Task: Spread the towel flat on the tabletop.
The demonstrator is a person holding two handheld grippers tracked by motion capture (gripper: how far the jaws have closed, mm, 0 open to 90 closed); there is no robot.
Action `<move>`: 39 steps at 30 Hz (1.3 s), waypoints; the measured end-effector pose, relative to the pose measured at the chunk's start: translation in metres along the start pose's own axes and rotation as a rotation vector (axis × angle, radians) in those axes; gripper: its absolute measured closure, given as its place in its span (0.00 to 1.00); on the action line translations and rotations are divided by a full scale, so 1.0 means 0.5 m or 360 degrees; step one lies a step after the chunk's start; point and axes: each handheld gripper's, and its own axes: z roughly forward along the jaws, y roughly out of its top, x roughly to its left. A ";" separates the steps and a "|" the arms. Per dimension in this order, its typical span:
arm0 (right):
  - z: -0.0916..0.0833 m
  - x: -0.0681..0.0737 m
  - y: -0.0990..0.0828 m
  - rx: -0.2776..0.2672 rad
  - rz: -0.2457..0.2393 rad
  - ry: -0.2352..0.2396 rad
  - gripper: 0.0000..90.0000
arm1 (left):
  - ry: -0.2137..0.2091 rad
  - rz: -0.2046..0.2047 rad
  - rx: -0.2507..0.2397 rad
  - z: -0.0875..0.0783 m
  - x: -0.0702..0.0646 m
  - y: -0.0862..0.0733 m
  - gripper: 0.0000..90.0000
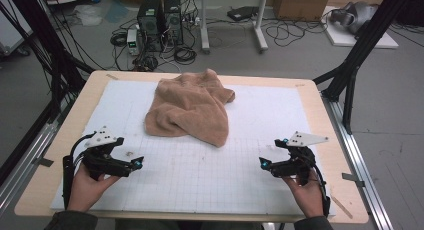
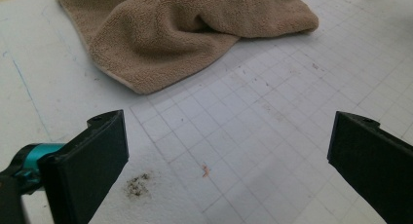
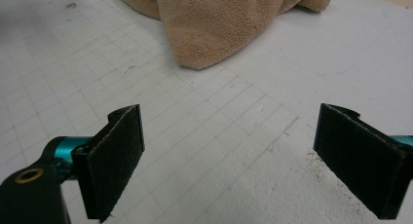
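Observation:
A crumpled tan towel [image 1: 192, 109] lies bunched on the far middle of the white gridded mat [image 1: 200, 175]. The left gripper [image 1: 131, 157], held in a hand near the mat's front left, stands open with nothing between its jaws. At the front right the right gripper [image 1: 272, 154] is open too and holds nothing. In the left gripper view the towel [image 2: 170, 34] lies ahead, well beyond the spread jaws of the left gripper [image 2: 226, 156]. In the right gripper view a towel [image 3: 219, 24] corner hangs toward the wide-apart jaws of the right gripper [image 3: 229, 156], clear of them.
The mat rests on a wooden table [image 1: 55, 140] with black frame posts [image 1: 360, 45] at its sides. Computers [image 1: 160, 22], cables and boxes sit on the floor behind. Bare gridded mat lies between the two grippers, with a small dark smudge [image 2: 138, 184] by the left one.

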 end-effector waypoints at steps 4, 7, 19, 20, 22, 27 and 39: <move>0.003 -0.005 0.001 0.0000 0.0014 0.0009 0.11 | -0.0006 -0.0012 0.0003 0.001 0.003 -0.002 0.02; 0.006 -0.006 0.002 0.0000 0.0011 0.0010 0.11 | -0.0011 -0.0014 0.0003 0.000 0.002 -0.002 0.02; 0.020 -0.006 0.014 0.0001 0.0003 0.0033 0.11 | 0.0002 -0.0025 -0.0019 -0.008 0.004 0.001 0.02; 0.022 -0.005 0.018 0.0001 -0.0001 0.0031 0.11 | 0.0005 -0.0022 -0.0019 -0.008 0.006 0.003 0.02; 0.028 -0.005 0.024 0.0012 -0.0013 0.0033 0.11 | 0.0005 -0.0033 -0.0032 -0.007 0.007 0.005 0.02; 0.044 -0.008 0.047 0.0016 -0.0037 0.0033 0.11 | -0.0012 -0.0025 -0.0028 -0.005 0.006 0.011 0.02; 0.115 -0.021 0.159 0.0029 -0.0095 0.0078 0.14 | -0.0033 -0.0048 -0.0023 0.020 0.008 0.031 0.02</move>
